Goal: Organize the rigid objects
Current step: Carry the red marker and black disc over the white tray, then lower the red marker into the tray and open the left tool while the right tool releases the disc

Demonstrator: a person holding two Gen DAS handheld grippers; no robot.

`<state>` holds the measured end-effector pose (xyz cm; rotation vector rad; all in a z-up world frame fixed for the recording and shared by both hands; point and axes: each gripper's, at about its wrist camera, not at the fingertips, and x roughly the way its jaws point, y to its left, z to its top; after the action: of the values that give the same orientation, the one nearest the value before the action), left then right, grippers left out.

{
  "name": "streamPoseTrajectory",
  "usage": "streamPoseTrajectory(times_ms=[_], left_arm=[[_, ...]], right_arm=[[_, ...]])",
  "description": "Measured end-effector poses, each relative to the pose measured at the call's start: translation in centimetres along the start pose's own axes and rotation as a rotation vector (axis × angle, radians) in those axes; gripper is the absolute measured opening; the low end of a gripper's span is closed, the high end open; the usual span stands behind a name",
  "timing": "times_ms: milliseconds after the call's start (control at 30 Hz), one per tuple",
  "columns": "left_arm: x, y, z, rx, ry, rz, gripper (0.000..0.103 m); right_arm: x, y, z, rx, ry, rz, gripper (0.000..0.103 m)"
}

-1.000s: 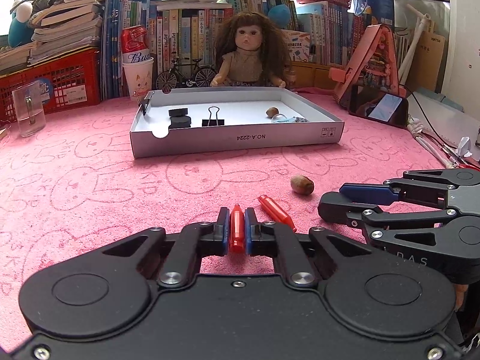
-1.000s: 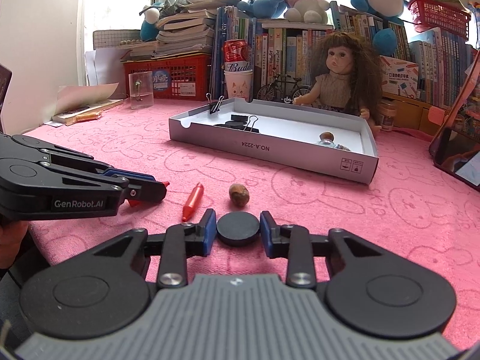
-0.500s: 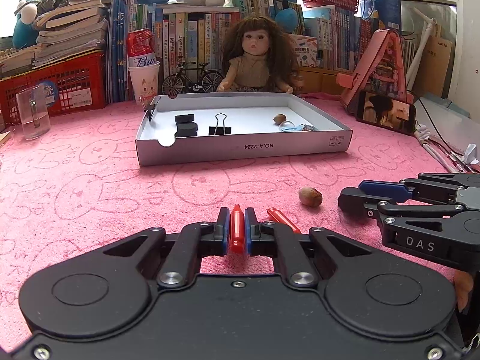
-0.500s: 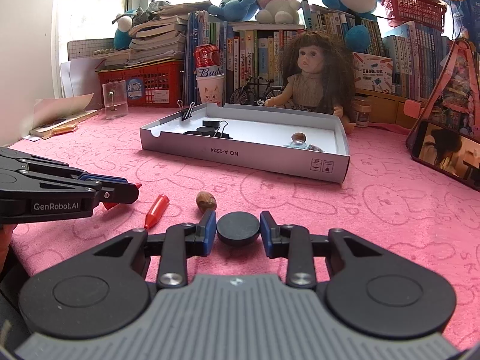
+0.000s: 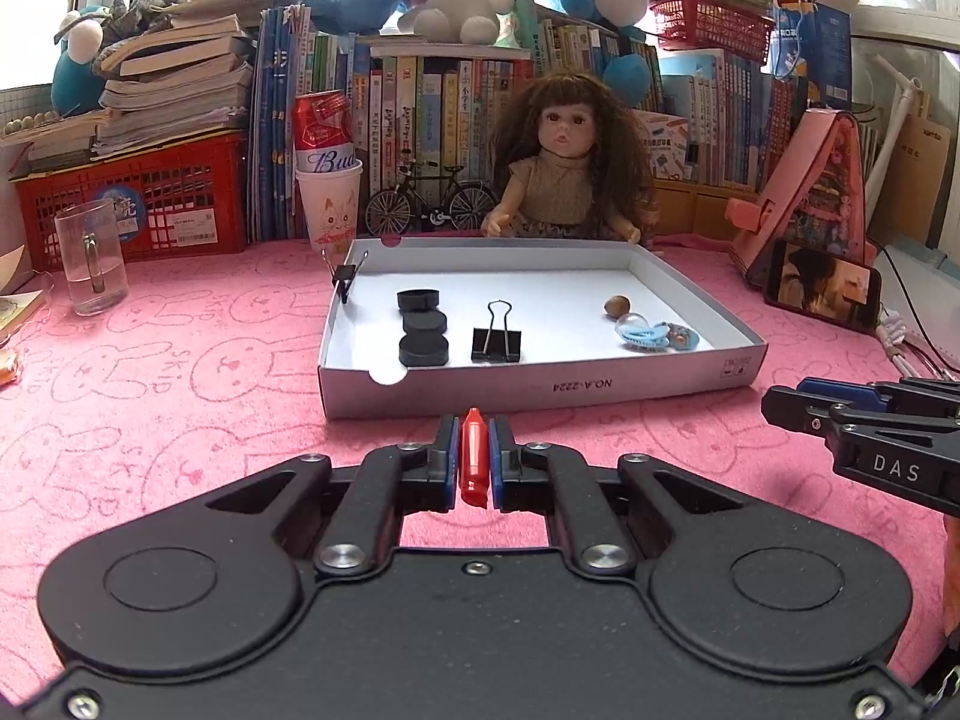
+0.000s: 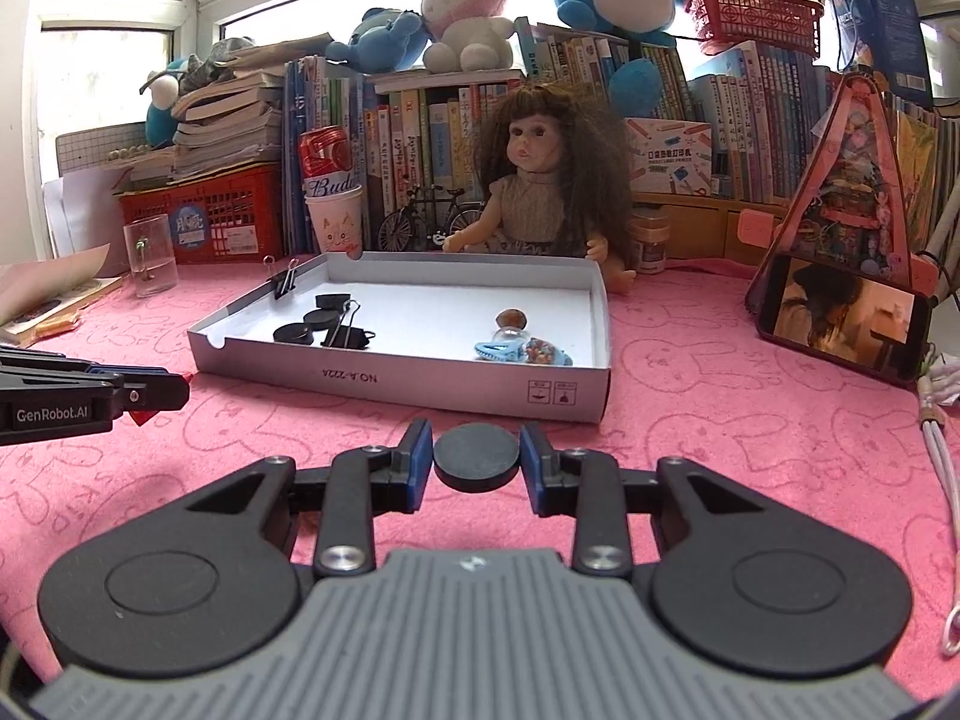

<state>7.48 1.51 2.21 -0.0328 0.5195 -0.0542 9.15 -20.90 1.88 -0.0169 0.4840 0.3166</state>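
My left gripper point(image 5: 474, 429) is shut on a red crayon point(image 5: 472, 459), held above the pink cloth just in front of the white box point(image 5: 540, 387). My right gripper point(image 6: 476, 435) is shut on a black disc point(image 6: 476, 457), also just in front of the box point(image 6: 420, 387). The box holds three black discs point(image 5: 423, 333), a black binder clip point(image 5: 496, 341), a nut point(image 5: 617, 306) and a blue hair clip point(image 5: 645, 337). Another binder clip point(image 5: 345, 279) is clipped on the box's left wall. The right gripper also shows at the right of the left wrist view point(image 5: 780, 405).
A doll point(image 5: 564, 168) sits behind the box, with a toy bicycle point(image 5: 429, 204), a paper cup with a can point(image 5: 327, 204), a glass mug point(image 5: 93, 264) and a red crate point(image 5: 138, 198). A phone on a pink stand point(image 5: 822, 288) is at the right. Cables point(image 6: 936, 450) lie at the far right.
Both grippers have risen and moved forward toward the box, carrying the crayon and the disc. The loose crayon and nut on the cloth have dropped out of view.
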Motion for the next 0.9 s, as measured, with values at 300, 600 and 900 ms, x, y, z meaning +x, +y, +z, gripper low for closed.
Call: streamPoseTrajectory(times_ms=[300, 600, 900], left_arm=[[2.8, 0.9, 3.6, -0.056, -0.009, -0.009, 0.009], [7.5, 1.9, 6.4, -0.116, 0.062, -0.01, 0.009], [11.2, 2.0, 6.7, -0.126, 0.131, 0.005, 0.009]], right_arm=[[2.5, -1.3, 3.0, 0.055, 0.012, -0.017, 0.036], [6.4, -2.5, 5.7, 0.116, 0.086, 0.007, 0.036], [9.8, -2.2, 6.2, 0.118, 0.149, 0.007, 0.036]])
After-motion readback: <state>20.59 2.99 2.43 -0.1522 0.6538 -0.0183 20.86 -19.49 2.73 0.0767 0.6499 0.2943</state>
